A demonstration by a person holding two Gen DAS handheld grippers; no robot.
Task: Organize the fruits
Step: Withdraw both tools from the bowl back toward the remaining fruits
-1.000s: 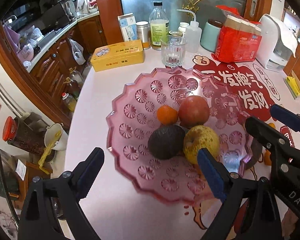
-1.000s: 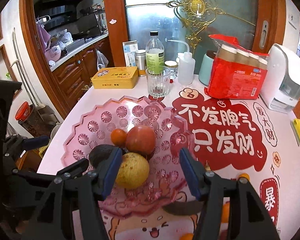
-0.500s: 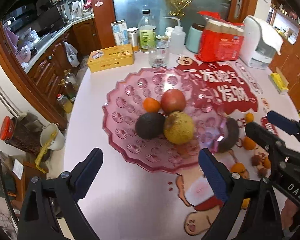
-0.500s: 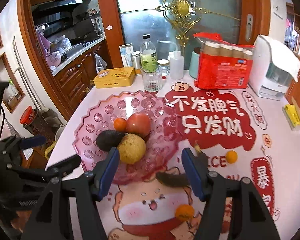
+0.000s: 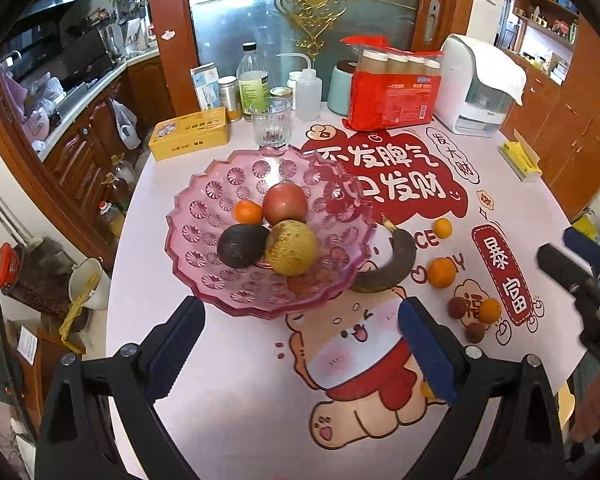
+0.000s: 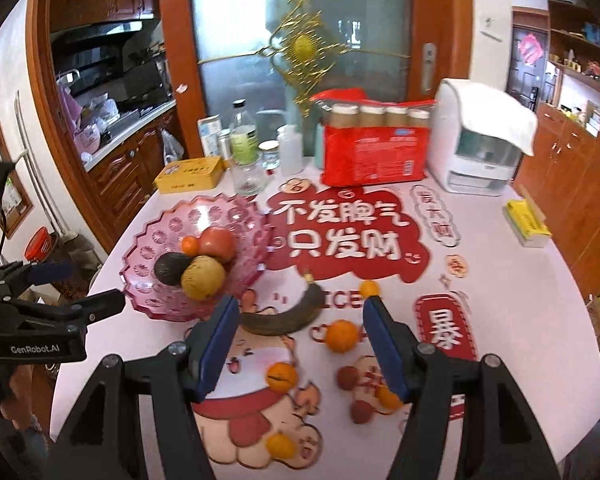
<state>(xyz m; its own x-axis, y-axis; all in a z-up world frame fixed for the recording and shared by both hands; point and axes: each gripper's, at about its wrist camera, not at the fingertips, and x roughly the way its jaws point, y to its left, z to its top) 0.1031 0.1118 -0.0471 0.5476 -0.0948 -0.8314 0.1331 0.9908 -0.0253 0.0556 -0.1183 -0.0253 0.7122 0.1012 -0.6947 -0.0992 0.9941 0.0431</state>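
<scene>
1. While both grippers hang above the bench (image 5: 236, 400), the left gripper (image 5: 300, 344) and right gripper (image 6: 300, 340) keep fingers spread, pinching nothing.
2. The pink bowl (image 5: 204, 216) holds four fruits (one dark avocado (image 5: 240, 246)).
3. One blackened banana (image 6: 288, 316) lies just beside it.
4. Five small oranges (image 6: 342, 336) sit scattered nearby.

The bowl (image 5: 204, 216) holds four fruits. On the table (image 6: 500, 280) lie one banana (image 6: 288, 316), five oranges (image 6: 341, 335) and three lychees (image 6: 348, 377).
</scene>
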